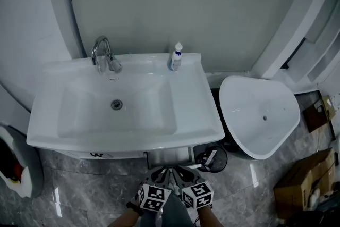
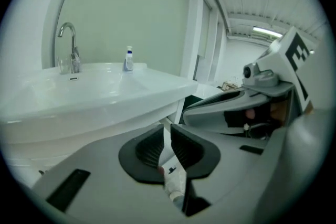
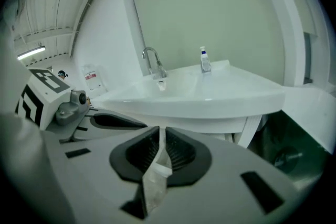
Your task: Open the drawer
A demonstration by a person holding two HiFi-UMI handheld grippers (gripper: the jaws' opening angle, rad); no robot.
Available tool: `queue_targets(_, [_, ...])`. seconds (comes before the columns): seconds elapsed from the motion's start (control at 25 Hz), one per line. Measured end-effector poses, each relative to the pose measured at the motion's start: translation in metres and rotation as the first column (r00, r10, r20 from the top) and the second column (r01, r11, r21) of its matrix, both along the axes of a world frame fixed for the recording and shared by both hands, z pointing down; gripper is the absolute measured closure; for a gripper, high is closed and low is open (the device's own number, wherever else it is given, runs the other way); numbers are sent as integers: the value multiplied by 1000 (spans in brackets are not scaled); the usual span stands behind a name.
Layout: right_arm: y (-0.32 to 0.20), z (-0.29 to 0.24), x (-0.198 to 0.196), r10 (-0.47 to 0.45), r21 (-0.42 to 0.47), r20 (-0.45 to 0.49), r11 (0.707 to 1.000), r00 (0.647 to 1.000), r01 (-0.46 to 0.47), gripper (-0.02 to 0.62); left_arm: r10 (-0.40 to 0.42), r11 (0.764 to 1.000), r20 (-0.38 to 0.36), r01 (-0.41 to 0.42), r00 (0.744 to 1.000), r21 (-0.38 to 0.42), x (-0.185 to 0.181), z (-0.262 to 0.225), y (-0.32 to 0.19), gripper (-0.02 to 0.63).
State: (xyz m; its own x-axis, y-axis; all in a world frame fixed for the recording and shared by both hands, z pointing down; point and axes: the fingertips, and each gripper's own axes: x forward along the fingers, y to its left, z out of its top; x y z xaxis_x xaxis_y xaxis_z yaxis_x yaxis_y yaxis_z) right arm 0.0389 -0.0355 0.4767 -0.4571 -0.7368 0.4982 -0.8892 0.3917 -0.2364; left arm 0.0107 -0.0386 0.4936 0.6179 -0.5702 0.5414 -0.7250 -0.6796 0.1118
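Before reaching for the drawer [image 1: 169,158], note both sets of jaws barely parted and gripping nothing: left gripper [image 2: 166,136] at a narrow slit, right gripper [image 3: 161,136] at a thinner one still, with no handle or edge between them. Find the drawer tucked under the front rim of the sink [image 1: 122,142], right of the middle, showing as a grey box just ahead of the two tips; cannot tell how far out already, nor make out any handle. Expect a miss or a slip from jaws too tight to take the drawer's front edge, so widen one pair before closing in. Watch for crowding, too: grippers side by side and very close, likely to knock together or catch one marker cube [image 1: 154,196] on the other. Beware of pulling from one corner only and skewing the drawer until jammed. Mind the sink rim right above, easy to bump from below, and the black bin [image 1: 211,158] just beside the drawer on the right, easy to clip with the right gripper.
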Motion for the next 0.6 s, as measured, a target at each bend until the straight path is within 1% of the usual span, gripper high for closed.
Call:
queue_targets(0.16, [-4, -35, -5, 7, 52, 38, 999, 999, -9, 552, -34, 998, -42, 36, 999, 56, -12, -42, -10, 558])
queue_targets(0.28, [-6, -66, -11, -4, 101, 62, 995, 998, -3, 552, -59, 991, -83, 68, 995, 112, -21, -79, -14, 561])
queue_targets(0.48, [-10, -126, -24, -26, 184, 103, 983, 994, 7, 557, -88, 975, -185, 123, 979, 186, -36, -146, -17, 571])
queue_targets(0.6, [-10, -168, -30, -61, 250, 154, 968, 986, 20, 558, -79, 967, -250, 136, 965, 218, -38, -182, -13, 574])
